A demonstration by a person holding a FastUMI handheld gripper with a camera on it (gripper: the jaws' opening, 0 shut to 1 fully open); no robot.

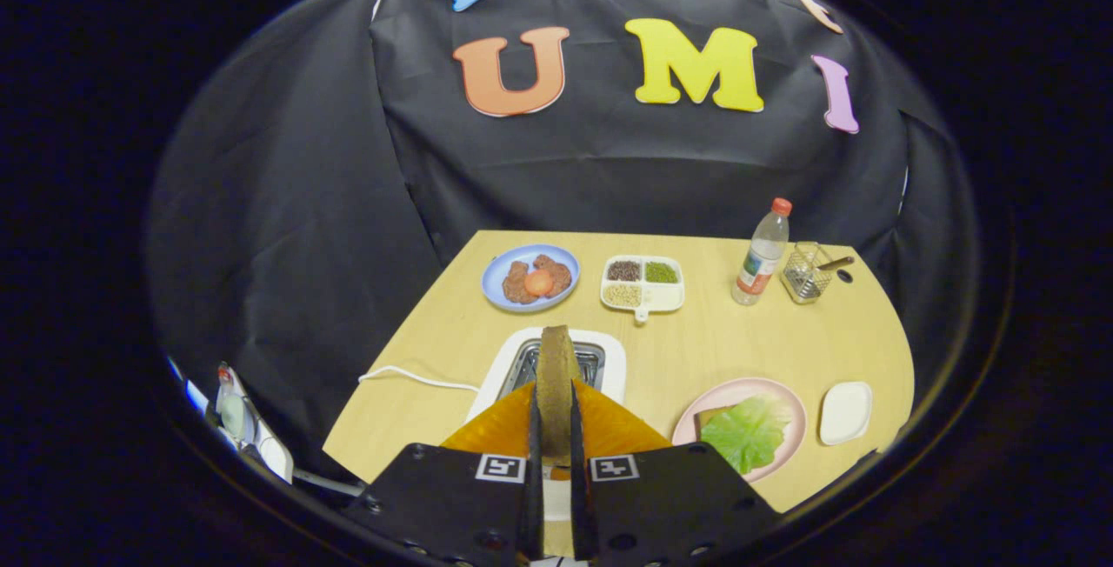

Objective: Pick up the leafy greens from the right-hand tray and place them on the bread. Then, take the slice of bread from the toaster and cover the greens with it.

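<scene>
1. We have the slice of bread pinched edge-on between the jaws of the gripper, both fingers pressed flat on its faces, and it stands upright just above the toaster.
2. Its lower end is hidden by the fingers, so we cannot tell whether it is fully clear of the slot; we would lift straight up until the slot shows open below it before swinging sideways.
3. The leafy greens already lie on the other bread on the pink plate, just right of the toaster, so the first half of the job looks done.
4. For this step we keep the squeeze even, carry the slice over to the plate, tip it flat and set it square on the leaf so no green sticks out far.
5. Beside the plate sits the small white tray; we steer clear of it on the way down.
6. Further back on the worktop stand a blue plate of food, a divided dish, a water bottle and a wire holder, all well apart from our path.
7. The toaster's white cord trails off left, no bother to us.
</scene>
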